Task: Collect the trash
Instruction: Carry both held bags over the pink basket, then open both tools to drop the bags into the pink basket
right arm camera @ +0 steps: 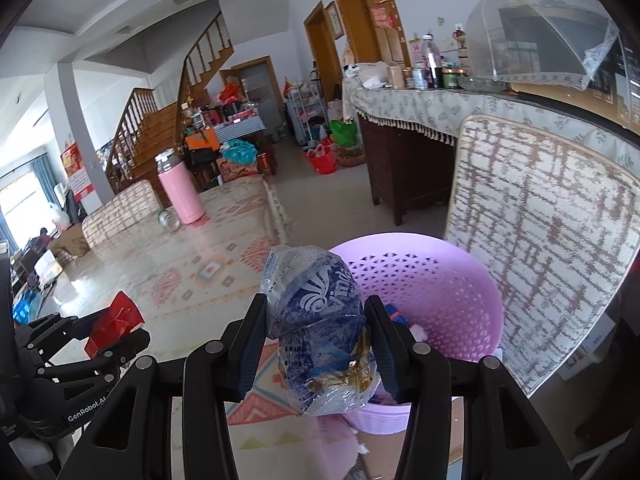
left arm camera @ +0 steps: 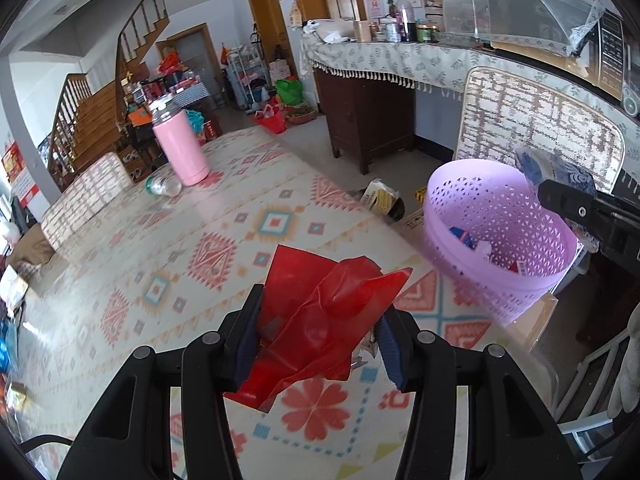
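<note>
My left gripper (left arm camera: 318,312) is shut on a crumpled red plastic bag (left arm camera: 320,312), held over the patterned tablecloth (left arm camera: 160,260). To its right stands a lilac perforated basket (left arm camera: 496,240) with a few scraps of trash inside. My right gripper (right arm camera: 314,328) is shut on a crumpled blue-and-clear wrapper (right arm camera: 316,320), held at the near left rim of the basket (right arm camera: 432,276). In the right wrist view the left gripper (right arm camera: 120,330) with its red bag (right arm camera: 114,320) shows at the lower left. The right gripper's fingers (left arm camera: 568,204) and the wrapper (left arm camera: 556,172) hang over the basket's far right rim in the left wrist view.
A pink tumbler (left arm camera: 180,148) and a clear bottle (left arm camera: 164,186) lying on its side sit at the table's far end. A woven chair back (right arm camera: 540,240) rises just behind the basket. A sideboard (left arm camera: 400,64) with jars and a mesh food cover stands further back.
</note>
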`<state>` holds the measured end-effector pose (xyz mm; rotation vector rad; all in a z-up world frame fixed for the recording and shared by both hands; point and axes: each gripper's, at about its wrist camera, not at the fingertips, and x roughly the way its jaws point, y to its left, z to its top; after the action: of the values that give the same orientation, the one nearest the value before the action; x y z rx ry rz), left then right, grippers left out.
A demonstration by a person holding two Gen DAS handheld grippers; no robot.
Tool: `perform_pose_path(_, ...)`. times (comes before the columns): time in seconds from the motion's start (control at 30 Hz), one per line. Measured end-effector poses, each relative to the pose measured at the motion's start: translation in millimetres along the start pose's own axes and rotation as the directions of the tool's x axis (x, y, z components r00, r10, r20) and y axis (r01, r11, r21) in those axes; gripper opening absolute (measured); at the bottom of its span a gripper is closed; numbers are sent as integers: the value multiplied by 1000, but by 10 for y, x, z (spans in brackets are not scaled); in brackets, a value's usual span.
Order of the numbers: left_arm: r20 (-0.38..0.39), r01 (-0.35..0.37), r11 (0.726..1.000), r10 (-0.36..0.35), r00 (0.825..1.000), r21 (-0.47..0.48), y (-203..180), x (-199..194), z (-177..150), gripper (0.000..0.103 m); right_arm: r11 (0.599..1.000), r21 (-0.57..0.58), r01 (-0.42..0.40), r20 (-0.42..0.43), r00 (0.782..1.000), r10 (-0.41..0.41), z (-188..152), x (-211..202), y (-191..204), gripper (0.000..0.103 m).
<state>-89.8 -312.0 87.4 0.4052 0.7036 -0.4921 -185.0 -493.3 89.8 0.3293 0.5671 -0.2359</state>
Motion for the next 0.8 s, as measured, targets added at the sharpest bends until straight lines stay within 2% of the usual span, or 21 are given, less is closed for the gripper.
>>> perform_pose_path(0.8, 6, 117, 989, -118, 993, 88, -714, 396, 675, 51, 997, 68, 46, -37, 998, -44, 142, 250, -596, 53)
